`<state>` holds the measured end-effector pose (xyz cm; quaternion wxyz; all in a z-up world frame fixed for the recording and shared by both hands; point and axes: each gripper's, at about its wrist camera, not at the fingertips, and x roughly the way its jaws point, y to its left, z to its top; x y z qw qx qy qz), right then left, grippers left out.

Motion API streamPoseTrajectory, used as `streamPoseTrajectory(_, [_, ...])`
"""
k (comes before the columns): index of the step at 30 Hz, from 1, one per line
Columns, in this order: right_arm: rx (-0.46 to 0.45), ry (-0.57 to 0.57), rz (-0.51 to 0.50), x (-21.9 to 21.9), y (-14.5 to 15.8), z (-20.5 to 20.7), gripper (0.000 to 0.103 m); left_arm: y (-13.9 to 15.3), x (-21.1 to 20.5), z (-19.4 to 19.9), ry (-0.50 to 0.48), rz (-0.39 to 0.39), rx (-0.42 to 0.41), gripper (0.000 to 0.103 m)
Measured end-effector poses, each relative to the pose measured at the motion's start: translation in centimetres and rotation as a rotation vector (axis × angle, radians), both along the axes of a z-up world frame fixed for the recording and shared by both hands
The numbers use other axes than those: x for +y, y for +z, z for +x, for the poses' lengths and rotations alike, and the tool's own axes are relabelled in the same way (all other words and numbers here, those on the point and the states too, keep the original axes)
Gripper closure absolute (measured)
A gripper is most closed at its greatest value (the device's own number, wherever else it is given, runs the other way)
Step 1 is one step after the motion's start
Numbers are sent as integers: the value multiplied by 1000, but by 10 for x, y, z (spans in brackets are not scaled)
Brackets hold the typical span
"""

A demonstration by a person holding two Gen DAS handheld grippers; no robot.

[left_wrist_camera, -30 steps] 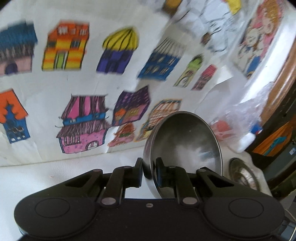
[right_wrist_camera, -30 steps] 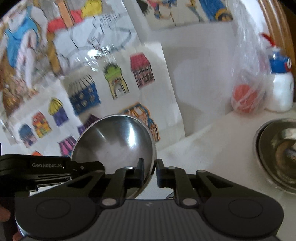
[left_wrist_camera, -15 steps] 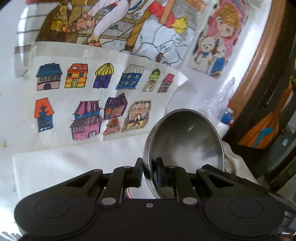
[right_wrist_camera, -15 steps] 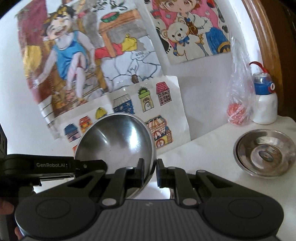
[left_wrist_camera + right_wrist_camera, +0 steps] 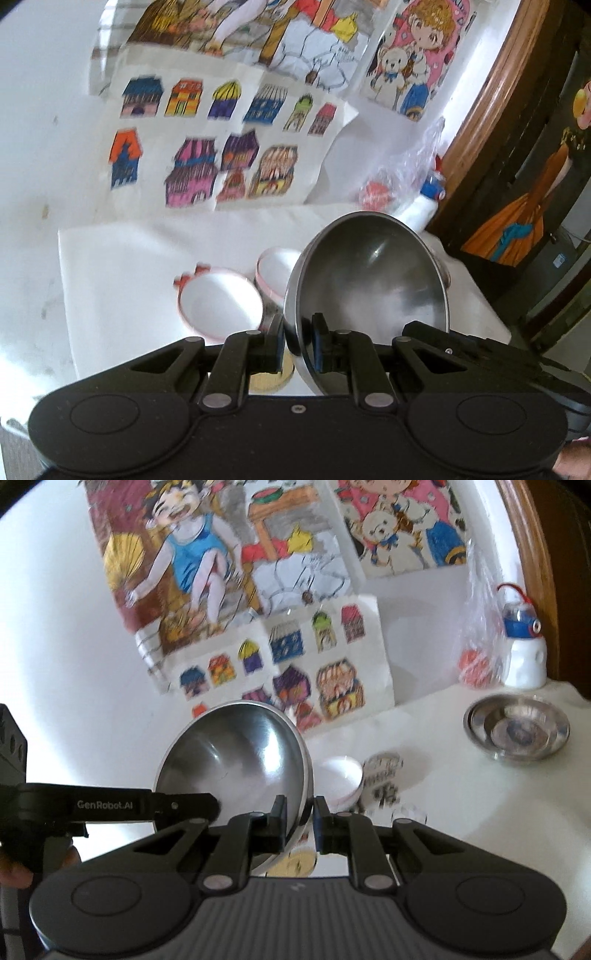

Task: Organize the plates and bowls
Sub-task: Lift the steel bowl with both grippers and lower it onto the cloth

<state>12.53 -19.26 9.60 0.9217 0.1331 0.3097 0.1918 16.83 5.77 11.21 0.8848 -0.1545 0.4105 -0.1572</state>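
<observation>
Together, left claw (image 5: 298, 341) and right claw (image 5: 299, 821) each pinch the tilted steel bowl's (image 5: 236, 764) rim.

Free room and obstacles on the white tabletop (image 5: 461, 812).

The near centre is occupied by two white pink-rimmed bowls (image 5: 221, 308), set just beside each other. The far right corner is blocked by a shallow round steel dish (image 5: 517, 731), a clear plastic bag (image 5: 476, 638) and a white blue-capped bottle (image 5: 524, 653). Bare surface is seen between these groups.
</observation>
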Motion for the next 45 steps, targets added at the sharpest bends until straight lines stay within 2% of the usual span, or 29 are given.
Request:
streamPoseTrajectory(13, [201, 138, -60, 11, -44, -38, 85, -54, 10, -53, -45, 4, 222, 86])
streamPoseTrajectory(27, [373, 234, -94, 15, -64, -41, 84, -74, 9, -60, -154, 68, 377, 84])
streamPoseTrajectory(31, [393, 246, -102, 17, -64, -37, 82, -78, 7, -55, -164, 73, 400, 83])
streamPoseTrajectory(41, [382, 252, -87, 14, -62, -31, 77, -80, 4, -49, -183, 86, 391, 78])
streamPoseTrajectory(45, [372, 252, -91, 15, -62, -31, 76, -77, 5, -50, -189, 83, 344, 59])
